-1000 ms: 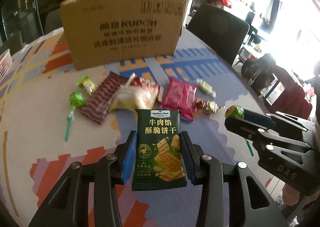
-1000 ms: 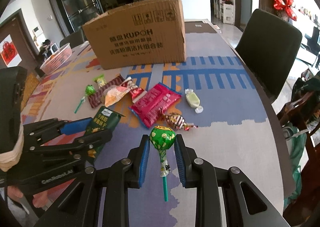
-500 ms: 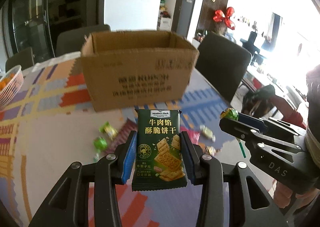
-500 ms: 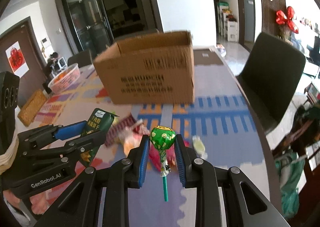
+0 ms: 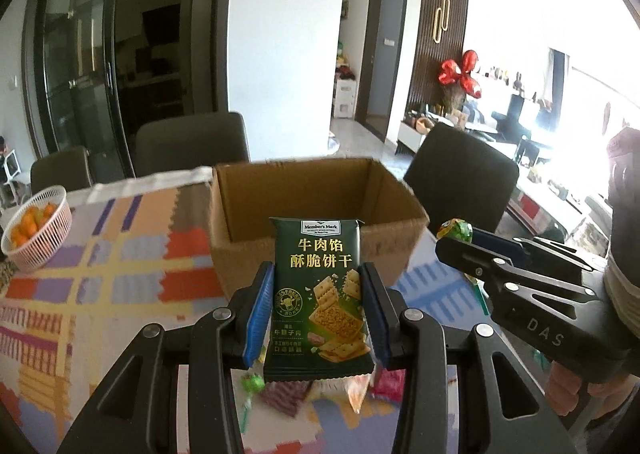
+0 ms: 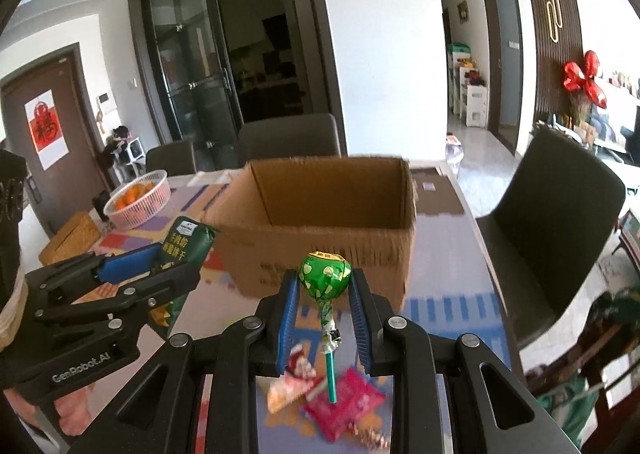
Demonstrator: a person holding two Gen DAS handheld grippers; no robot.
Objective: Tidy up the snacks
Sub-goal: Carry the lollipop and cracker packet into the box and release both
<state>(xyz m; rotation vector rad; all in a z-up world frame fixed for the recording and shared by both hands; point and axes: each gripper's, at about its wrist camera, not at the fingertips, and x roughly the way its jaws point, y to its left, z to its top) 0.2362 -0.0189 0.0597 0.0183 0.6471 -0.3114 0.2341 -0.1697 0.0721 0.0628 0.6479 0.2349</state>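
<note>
My left gripper point(image 5: 317, 286) is shut on a dark green cracker packet point(image 5: 318, 294), held upright above the table in front of the open cardboard box point(image 5: 320, 210). My right gripper point(image 6: 325, 288) is shut on a green-wrapped lollipop point(image 6: 325, 276), its green stick hanging down, also raised in front of the box point(image 6: 332, 222). The box looks empty inside. Each gripper shows in the other's view: the right one point(image 5: 460, 242) at the right, the left one point(image 6: 160, 262) at the left. Loose snacks lie on the table below: a red packet point(image 6: 344, 406) and a green lollipop point(image 5: 252, 384).
A pink basket of oranges point(image 5: 34, 228) stands at the table's left. Dark chairs stand behind the box point(image 5: 192, 146) and at the right point(image 6: 556, 222). A woven box point(image 6: 70, 238) sits at the left. The table has a colourful patterned cloth point(image 5: 100, 274).
Both grippers have risen with their snacks and moved toward the box, so its open top and inside now show. The loose snacks have dropped to the bottom of both views.
</note>
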